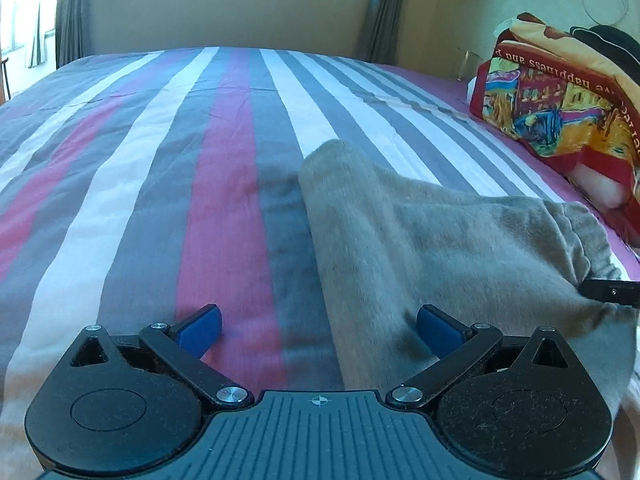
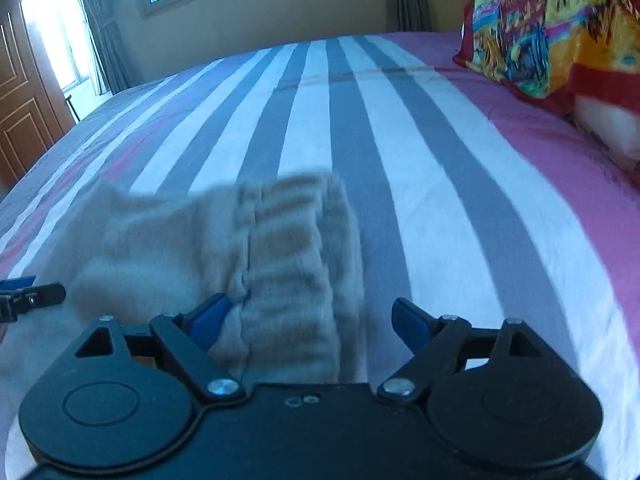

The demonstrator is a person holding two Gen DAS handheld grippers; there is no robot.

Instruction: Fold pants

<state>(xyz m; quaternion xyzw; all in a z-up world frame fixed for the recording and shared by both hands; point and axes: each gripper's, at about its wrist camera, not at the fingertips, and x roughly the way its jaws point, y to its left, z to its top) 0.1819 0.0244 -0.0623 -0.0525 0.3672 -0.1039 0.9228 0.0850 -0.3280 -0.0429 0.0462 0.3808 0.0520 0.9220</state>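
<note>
Grey fleece pants [image 1: 420, 240] lie folded over on the striped bed. In the left wrist view they fill the lower right, with a rounded fold at the far end. My left gripper [image 1: 318, 328] is open, its right pad [image 1: 438, 330] over the pants' left edge, holding nothing. In the right wrist view the gathered waistband [image 2: 280, 264] lies just ahead. My right gripper [image 2: 310, 326] is open above it, its left pad [image 2: 208, 318] touching the cloth. A tip of the other gripper shows at each view's edge [image 1: 608, 291] [image 2: 28, 294].
The bed has a grey, white and pink striped sheet [image 1: 180, 160]. A bright red and yellow printed pillow [image 1: 560, 96] lies at the right side, also in the right wrist view [image 2: 552, 28]. A wall with a window and curtains stands beyond the bed.
</note>
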